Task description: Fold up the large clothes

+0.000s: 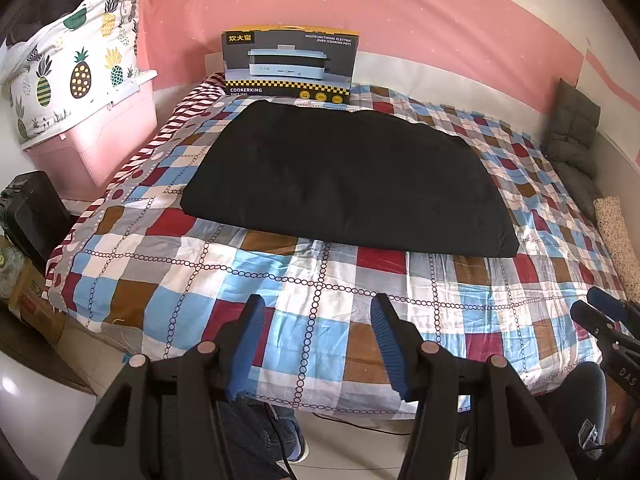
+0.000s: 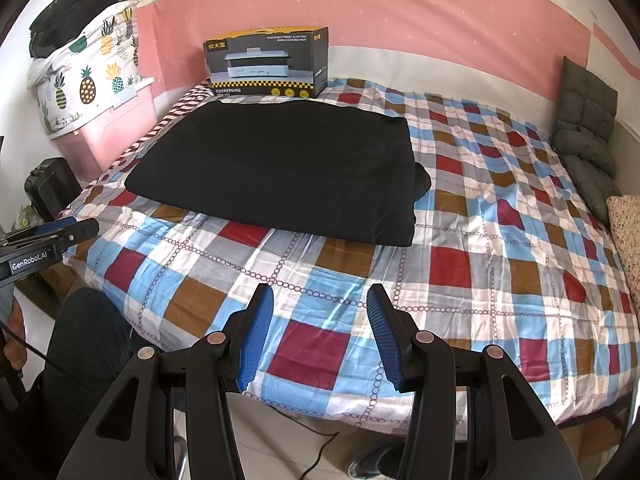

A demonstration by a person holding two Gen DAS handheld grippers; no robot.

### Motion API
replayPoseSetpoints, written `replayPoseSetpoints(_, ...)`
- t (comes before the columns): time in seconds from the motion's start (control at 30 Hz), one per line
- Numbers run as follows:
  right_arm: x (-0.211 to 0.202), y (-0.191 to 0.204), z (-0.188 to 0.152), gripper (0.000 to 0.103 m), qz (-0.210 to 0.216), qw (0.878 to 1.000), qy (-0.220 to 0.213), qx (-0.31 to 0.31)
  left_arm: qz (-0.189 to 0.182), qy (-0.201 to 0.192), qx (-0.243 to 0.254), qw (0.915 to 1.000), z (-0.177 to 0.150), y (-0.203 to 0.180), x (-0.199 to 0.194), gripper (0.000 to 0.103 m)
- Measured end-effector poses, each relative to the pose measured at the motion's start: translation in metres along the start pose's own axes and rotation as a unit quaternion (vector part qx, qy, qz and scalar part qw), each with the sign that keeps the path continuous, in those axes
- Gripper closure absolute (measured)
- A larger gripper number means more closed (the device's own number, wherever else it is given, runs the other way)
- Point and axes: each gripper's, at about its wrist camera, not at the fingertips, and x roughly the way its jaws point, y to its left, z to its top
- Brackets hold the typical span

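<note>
Lying centre frame in both views: black garment [image 1: 348, 176], folded into a broad flat slab on the checked bedspread [image 1: 304, 320], far edge near the appliance box [image 1: 290, 64] in the upper middle. Showing in the right wrist view: a small bulge of cloth poking out at the slab's right edge, near side looking straight. Hovering at lower centre of the left wrist view: left gripper [image 1: 316, 344], blue pads [image 1: 246, 348] standing apart, gripping nothing, well short of the cloth. Hovering at lower centre of its own view: right gripper [image 2: 320, 336], likewise parted and empty, over the near part of the bed. Appearing largely done, judging by the compact shape; possibly awaiting one more fold or a tidy. Advising for that step: reaching both tools to the two near corners together, pinching all layers, lifting evenly, laying over toward the far edge, tucking the stray bulge. Sitting upper left: pink storage bin [image 1: 104, 136] under pineapple-print bag [image 1: 76, 64].
</note>
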Motion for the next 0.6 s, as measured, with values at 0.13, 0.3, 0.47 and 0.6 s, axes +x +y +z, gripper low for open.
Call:
replayPoseSetpoints(0.13, 0.0007, 0.0, -0.0007, 0.054, 0.0, 1.0, 0.0, 0.0, -0.002, 0.004, -0.001, 1.0, 0.0001, 0.0004, 0.0007, 0.046)
replayPoseSetpoints(0.3, 0.0011, -0.0001, -0.0025, 0.054, 0.002, 1.0, 0.001, 0.002, -0.002, 0.004, -0.001, 1.0, 0.0001, 0.0004, 0.0007, 0.046)
replayPoseSetpoints(0.47, 0.001, -0.0008, -0.0035, 0.054, 0.002, 1.0, 0.002, 0.002, 0.003, 0.005, 0.001, 1.0, 0.0007, -0.0007, 0.0015, 0.046)
replayPoseSetpoints(0.6, 0.001, -0.0011, -0.0018, 0.054, 0.002, 1.0, 0.002, 0.002, 0.003, 0.004, 0.001, 1.0, 0.0002, -0.0014, 0.0004, 0.046)
